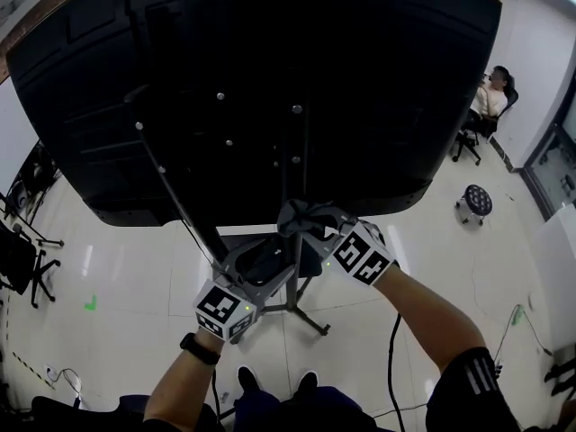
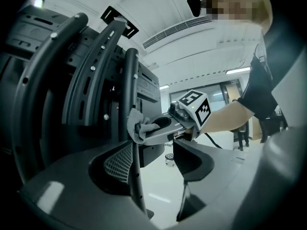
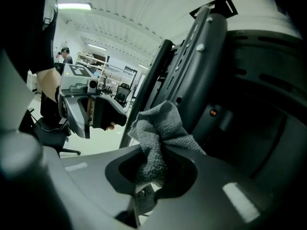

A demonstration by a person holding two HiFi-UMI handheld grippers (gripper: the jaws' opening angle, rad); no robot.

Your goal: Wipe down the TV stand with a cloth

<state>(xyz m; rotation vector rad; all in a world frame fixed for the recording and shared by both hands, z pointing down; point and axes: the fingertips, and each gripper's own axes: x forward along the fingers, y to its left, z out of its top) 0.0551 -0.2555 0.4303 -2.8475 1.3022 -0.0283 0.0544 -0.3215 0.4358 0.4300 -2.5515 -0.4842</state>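
The black TV (image 1: 270,88) fills the head view from behind, mounted on a dark metal stand (image 1: 292,273). My right gripper (image 1: 310,228) is shut on a grey cloth (image 1: 301,216), which is pressed against the stand's upright just under the TV. In the right gripper view the cloth (image 3: 160,138) bulges out between the jaws against the post (image 3: 148,90). My left gripper (image 1: 256,264) is lower and to the left, open, with a thin slanted strut (image 2: 136,181) passing between its jaws. From the left gripper view the right gripper (image 2: 146,128) and the cloth (image 2: 135,126) show at the post.
A person sits on a chair (image 1: 490,97) at the back right, with a round stool (image 1: 474,202) nearer. Office chairs (image 1: 22,259) stand at the left. The stand's foot (image 1: 306,318) spreads over the glossy white floor by my shoes. A cable (image 1: 393,349) hangs under my right arm.
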